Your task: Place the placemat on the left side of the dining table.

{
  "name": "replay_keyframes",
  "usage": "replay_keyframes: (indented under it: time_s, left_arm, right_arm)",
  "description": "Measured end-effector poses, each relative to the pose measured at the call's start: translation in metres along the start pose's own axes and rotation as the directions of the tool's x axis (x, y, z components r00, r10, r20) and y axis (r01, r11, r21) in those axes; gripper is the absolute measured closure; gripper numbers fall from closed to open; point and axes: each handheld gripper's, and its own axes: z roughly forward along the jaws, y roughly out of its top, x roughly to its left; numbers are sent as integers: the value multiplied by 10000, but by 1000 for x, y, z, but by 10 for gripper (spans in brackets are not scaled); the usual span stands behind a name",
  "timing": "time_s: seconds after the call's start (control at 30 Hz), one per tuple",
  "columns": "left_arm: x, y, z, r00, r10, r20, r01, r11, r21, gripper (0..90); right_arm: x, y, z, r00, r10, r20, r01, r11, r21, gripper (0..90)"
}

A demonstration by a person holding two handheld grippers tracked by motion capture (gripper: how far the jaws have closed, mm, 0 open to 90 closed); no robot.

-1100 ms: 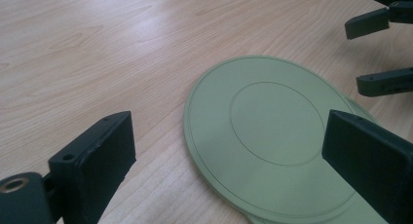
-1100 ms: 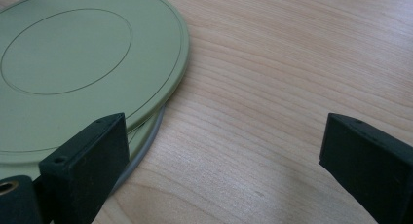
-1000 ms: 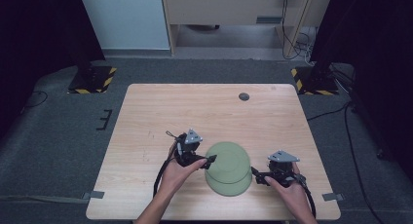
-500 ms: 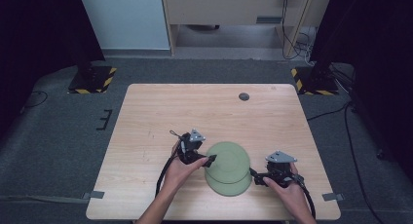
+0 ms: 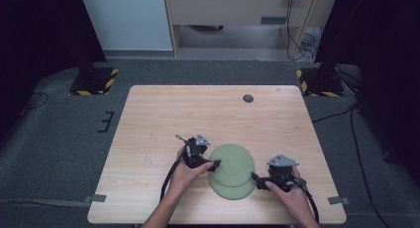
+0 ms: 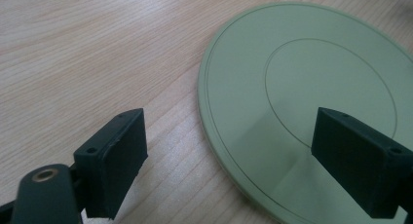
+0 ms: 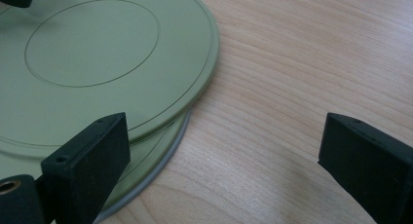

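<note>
On the left, the left tool [image 5: 214,164] is held low at the left edge of the top plate [image 5: 232,163], jaws spread wide. They have just been closing a little, but nothing is pinched yet. In the left gripper view one jaw sits out over the bare counter [image 6: 97,48] and the other hangs over the plate's [image 6: 302,87] green face, so the rim is straddled rather than gripped.

In the middle, two green plates are stacked, the upper one slid a bit toward the far side, so the bottom plate [image 5: 233,191] peeks out as a crescent on the near side. The stack is parked on the near half of the counter [image 5: 163,119], between the two hands and well apart from the little dark disc [image 5: 248,98] near the far edge.

On the right, the right tool [image 5: 255,179] is parked at the stack's right rim, also wide open and holding nothing. In the right gripper view its one jaw overlaps the plate edge [image 7: 160,136] while the other is out over wood.

The step looks like lining up for a grab on the top plate's rim, probably to lift or slide it off. The next move would call for getting a jaw under that thin rim (tricky, it lies flat) before closing.

As for pointing: both plates lie flat, faces up, and being round they have no long axis to speak of.
</note>
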Motion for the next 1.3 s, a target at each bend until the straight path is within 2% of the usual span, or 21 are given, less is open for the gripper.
replay_keyframes:
  time_s: [0.17, 0.3, 0.5, 0.67, 0.8, 0.83, 0.93, 1.13, 1.3]
  left_arm:
    - [0, 0, 5, 10000, 9, 70, -10, 9999, 111, 135]
    - [0, 1, 7, 9999, -14, -110, 16, 9999, 153, 141]
    - [1, 2, 9, 10000, -47, -50, 48, 9999, 163, 146]
    - [1, 2, 10, 9997, -167, 180, 164, 9997, 201, 179]
    - [3, 2, 10, 9986, -395, 354, 385, 9989, 278, 210]
    - [4, 2, 10, 9972, -557, 489, 542, 9980, 316, 215]
    - [5, 1, 10, 9961, -623, 620, 604, 9977, 318, 230]
    - [5, 1, 9, 9934, -734, 884, 709, 9970, 311, 322]
    - [6, -1, 9, 9879, -974, 1204, 952, 9952, 237, 388]
  right_arm:
    - [1, 0, 1, 9999, -87, -53, 87, 9999, 65, 50]
    - [2, 0, 2, 9999, -120, -53, 121, 9999, 78, 53]
    - [2, 0, 3, 10000, -64, -64, 65, 9999, 107, 43]
    - [3, 0, 3, 10000, -67, -56, 67, 9999, 99, 42]
    - [3, 0, 4, 10000, -76, -49, 76, 9999, 89, 42]
    - [3, 0, 4, 10000, -76, -51, 77, 9999, 89, 41]
    - [2, 0, 4, 9999, -83, -68, 84, 9999, 110, 41]
    - [2, 0, 4, 9999, -69, -85, 70, 9999, 120, 39]
    - [2, 0, 4, 9999, -48, -89, 49, 9999, 131, 38]
